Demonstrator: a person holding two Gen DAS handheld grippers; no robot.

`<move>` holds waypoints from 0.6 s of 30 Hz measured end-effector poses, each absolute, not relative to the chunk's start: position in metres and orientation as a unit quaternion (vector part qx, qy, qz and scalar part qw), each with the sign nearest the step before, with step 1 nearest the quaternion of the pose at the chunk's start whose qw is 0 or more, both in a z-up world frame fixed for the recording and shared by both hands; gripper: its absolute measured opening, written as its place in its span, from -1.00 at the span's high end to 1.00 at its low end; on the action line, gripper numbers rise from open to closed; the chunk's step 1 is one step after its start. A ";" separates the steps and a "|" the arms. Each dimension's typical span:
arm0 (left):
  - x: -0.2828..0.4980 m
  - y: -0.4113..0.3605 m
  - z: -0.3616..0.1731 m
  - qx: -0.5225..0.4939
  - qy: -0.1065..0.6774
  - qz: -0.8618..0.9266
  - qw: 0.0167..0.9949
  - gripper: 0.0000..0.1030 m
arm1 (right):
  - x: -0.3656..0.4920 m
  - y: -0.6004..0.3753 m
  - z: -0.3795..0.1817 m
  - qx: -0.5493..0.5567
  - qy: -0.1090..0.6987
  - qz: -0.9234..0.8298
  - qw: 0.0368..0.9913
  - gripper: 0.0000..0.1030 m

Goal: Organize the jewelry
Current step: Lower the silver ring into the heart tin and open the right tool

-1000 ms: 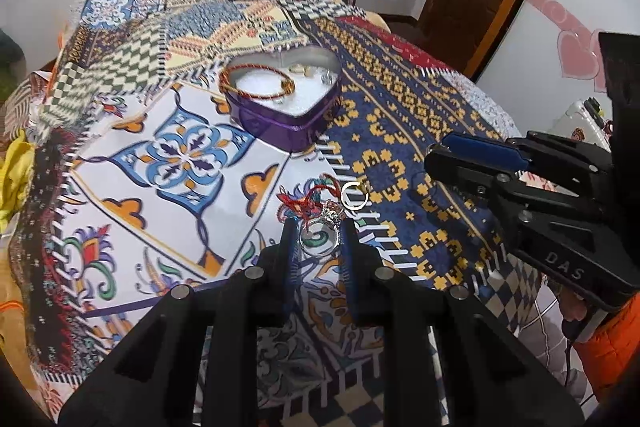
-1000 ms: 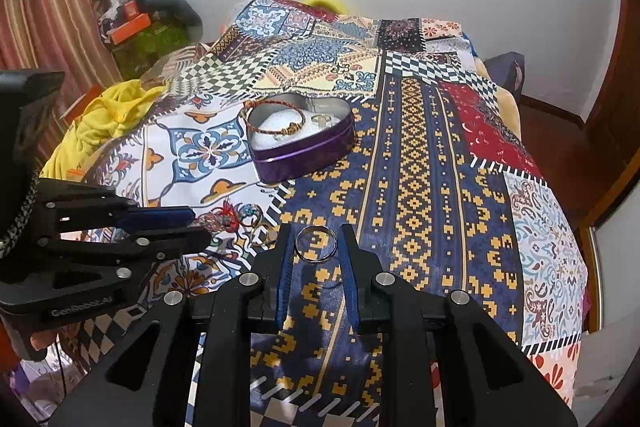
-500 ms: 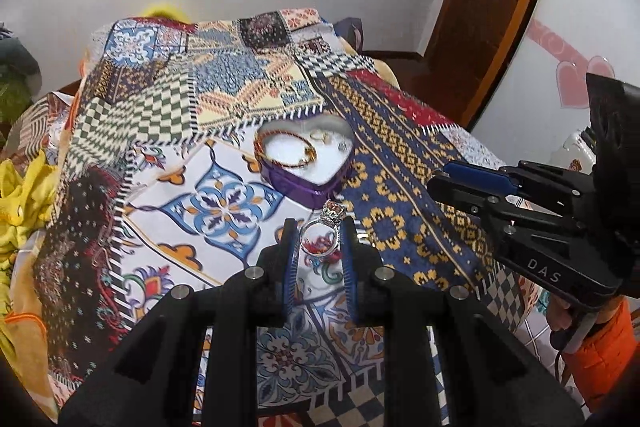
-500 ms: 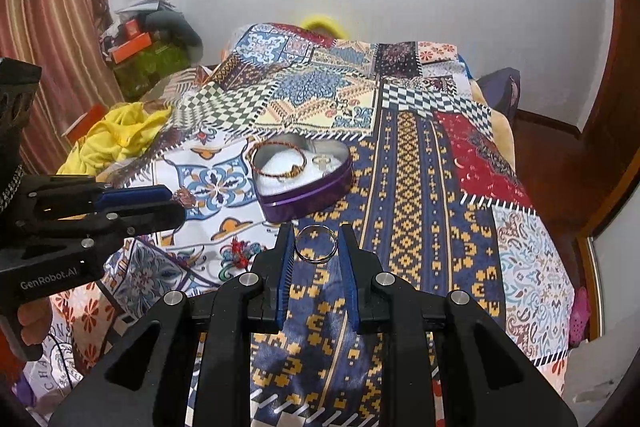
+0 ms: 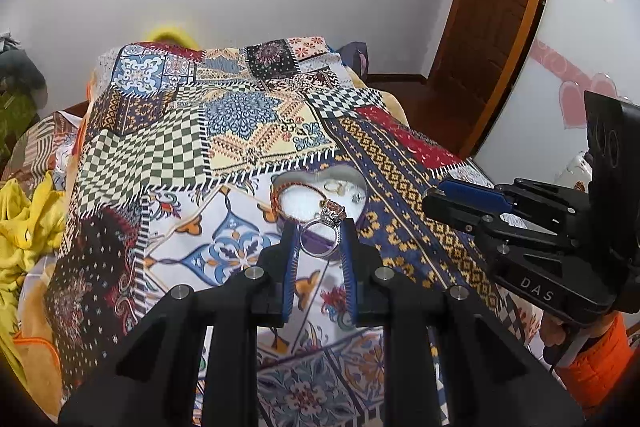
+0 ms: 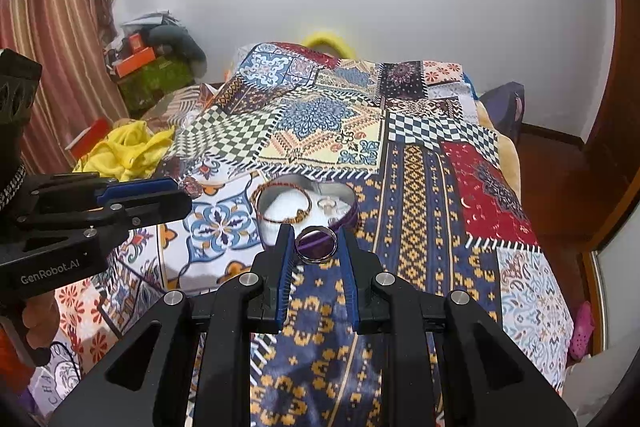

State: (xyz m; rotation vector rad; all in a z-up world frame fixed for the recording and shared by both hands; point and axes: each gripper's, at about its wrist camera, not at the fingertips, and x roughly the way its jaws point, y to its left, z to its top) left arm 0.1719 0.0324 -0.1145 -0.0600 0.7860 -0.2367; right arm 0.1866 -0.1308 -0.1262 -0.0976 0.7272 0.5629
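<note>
My left gripper (image 5: 319,235) is shut on a silver ring with an amber stone (image 5: 326,231), held in the air just in front of the purple heart-shaped tin (image 5: 360,187). The tin holds a red and gold bangle (image 5: 296,191) and small rings on white padding. My right gripper (image 6: 316,241) is shut on a plain silver band (image 6: 316,245), also above and in front of the tin (image 6: 350,215). The left gripper shows in the right wrist view (image 6: 188,189) with the stone at its tip. The right gripper shows in the left wrist view (image 5: 430,201).
The bed is covered by a patchwork quilt (image 6: 420,187). Yellow cloth (image 6: 124,151) and boxes lie at the left. A wooden door (image 5: 492,7) stands at the right. A red ornament (image 5: 334,301) lies on the quilt below the left gripper.
Both grippers have risen from the quilt and moved toward the tin, each with its ring. The left gripper lifted its stone ring off the quilt.
</note>
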 end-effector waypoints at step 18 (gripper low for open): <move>0.222 0.047 -0.126 -0.054 0.397 -0.112 0.909 0.62 | 0.223 -0.110 -0.140 -0.050 0.370 0.276 0.886 0.61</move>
